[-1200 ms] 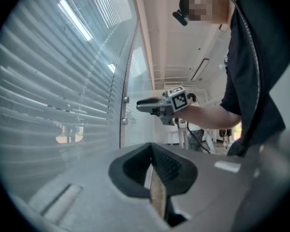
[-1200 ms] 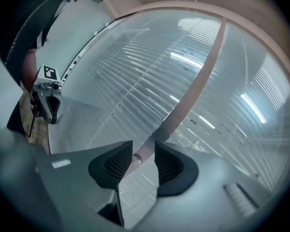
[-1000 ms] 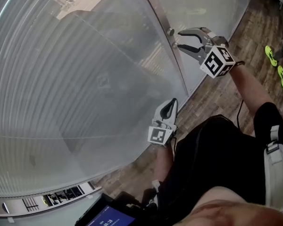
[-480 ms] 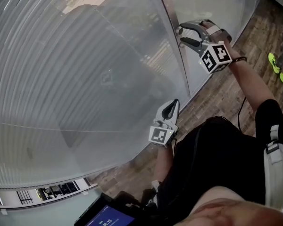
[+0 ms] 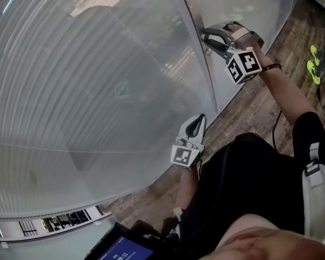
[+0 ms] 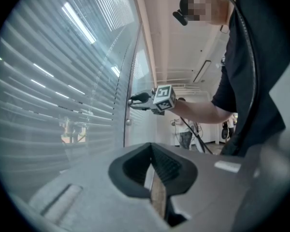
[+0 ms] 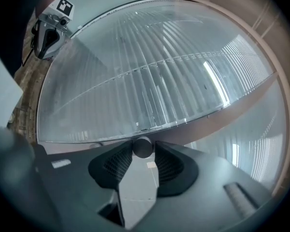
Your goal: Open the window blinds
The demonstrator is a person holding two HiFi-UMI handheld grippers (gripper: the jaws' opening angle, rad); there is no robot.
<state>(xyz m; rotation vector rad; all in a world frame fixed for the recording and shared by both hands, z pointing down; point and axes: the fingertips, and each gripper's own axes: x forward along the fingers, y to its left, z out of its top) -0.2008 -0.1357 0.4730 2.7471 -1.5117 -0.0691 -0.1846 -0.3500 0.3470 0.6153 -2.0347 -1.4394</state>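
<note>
Rolled since earlier, right hand-held gripper (image 5: 205, 40) has just closed on the knob (image 7: 142, 147) jutting toward it.

The window blinds (image 5: 97, 96) are pale grey horizontal slats set behind a glass pane, covering it from top to bottom. The slats lie close together and nearly flat, so only faint strips of the outdoors show between them. Bright ceiling lights reflect on the glass. At the pane's edge, on the vertical frame, a small round grey knob (image 7: 143, 147) sticks out, pinched between the jaw tips of the right gripper (image 5: 204, 37)
</note>
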